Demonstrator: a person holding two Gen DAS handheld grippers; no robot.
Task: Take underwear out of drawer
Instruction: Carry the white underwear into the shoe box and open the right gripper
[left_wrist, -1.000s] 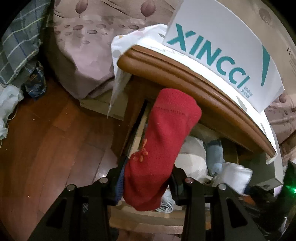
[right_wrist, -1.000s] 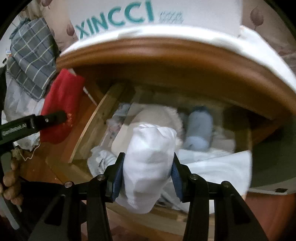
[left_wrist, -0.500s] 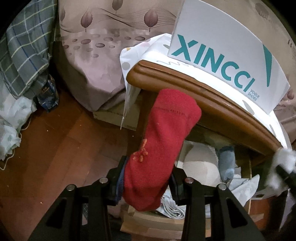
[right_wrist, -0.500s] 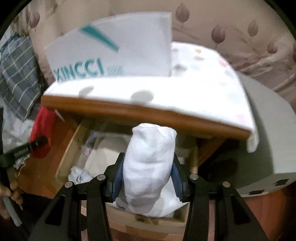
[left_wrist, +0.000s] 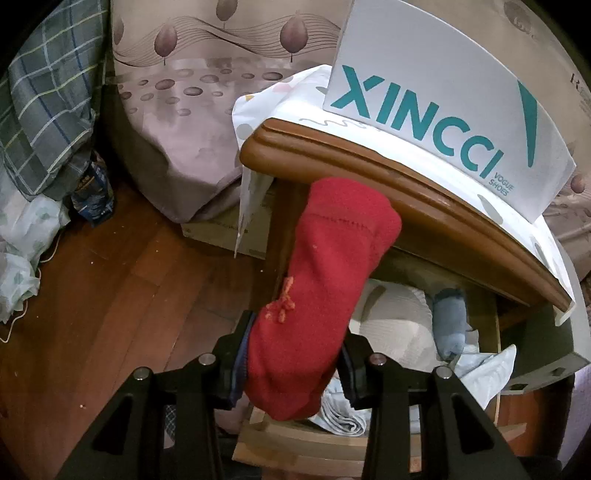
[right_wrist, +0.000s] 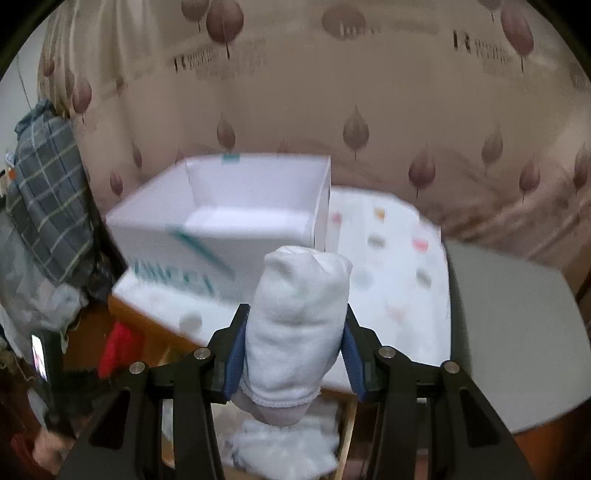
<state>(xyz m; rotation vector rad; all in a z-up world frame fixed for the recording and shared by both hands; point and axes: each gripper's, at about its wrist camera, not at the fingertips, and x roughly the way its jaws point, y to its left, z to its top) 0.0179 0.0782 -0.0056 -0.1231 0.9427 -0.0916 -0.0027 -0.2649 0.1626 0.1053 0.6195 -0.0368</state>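
- The red rolled underwear (left_wrist: 325, 291) sits clamped between the pads of the left tool (left_wrist: 291, 365), its free end sticking forward and up past the fingertips, close under the brown moulded edge of the nightstand top (left_wrist: 406, 192).
- The white rolled underwear (right_wrist: 295, 325) is pinched in the right tool (right_wrist: 291, 358), standing upright out of the jaws and in front of the white XINCCI shoe box (right_wrist: 229, 218).
- Below and just ahead of the left tool lies the open drawer (left_wrist: 295, 439), with a blue-grey roll (left_wrist: 448, 325) and pale folded cloth inside; its wooden front rim runs beneath the red roll.
- In the right wrist view the shoe box stands open-topped on a white dotted cloth (right_wrist: 391, 273) covering the nightstand; the box interior shows bare white walls.
- To the left of the left tool, wooden floor (left_wrist: 110, 295) lies open up to the bed's leaf-patterned cover (left_wrist: 192, 110).
- A plaid cloth (left_wrist: 48, 107) hangs at far left.
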